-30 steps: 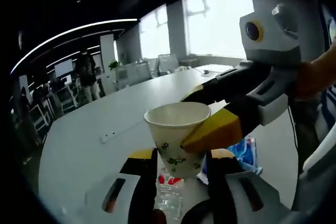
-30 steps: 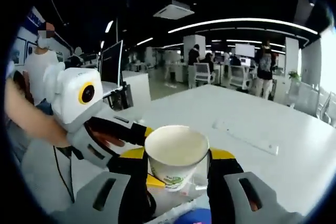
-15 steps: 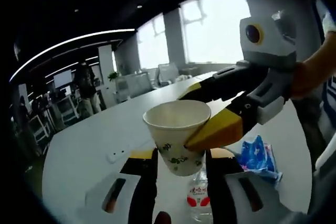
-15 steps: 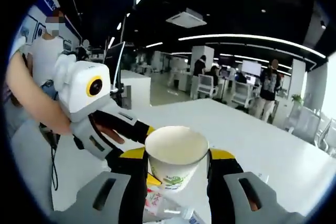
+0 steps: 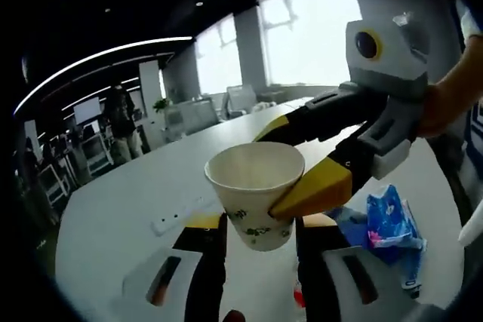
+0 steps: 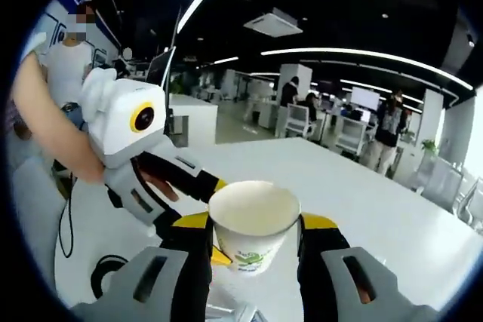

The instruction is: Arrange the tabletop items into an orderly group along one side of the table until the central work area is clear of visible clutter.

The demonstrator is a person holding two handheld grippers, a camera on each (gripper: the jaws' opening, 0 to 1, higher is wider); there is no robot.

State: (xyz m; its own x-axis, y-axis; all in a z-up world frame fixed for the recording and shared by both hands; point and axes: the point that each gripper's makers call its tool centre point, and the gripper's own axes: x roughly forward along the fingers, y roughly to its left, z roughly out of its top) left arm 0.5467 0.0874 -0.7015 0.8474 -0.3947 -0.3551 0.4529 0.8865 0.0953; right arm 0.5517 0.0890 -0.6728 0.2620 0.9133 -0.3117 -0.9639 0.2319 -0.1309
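1. The white surface (image 5: 128, 209) stretches away below both hand-held grippers, with office chairs and standing people far behind it.
2. The right hand-held gripper (image 5: 302, 164) reaches into the left gripper view from the right, a person's hand around its body; its black and yellow jaws are closed on the rim and side of the paper cup (image 5: 255, 201).
3. The left hand-held gripper (image 6: 198, 220) enters the right gripper view from the left, and its jaws also press the cup's wall, so both tools hold the same cup lifted above the surface.
4. The cup is white with a green leaf print, upright and open-topped.
5. A blue tissue packet (image 5: 392, 224) lies on the surface just beside the cup, to its right in the left gripper view.
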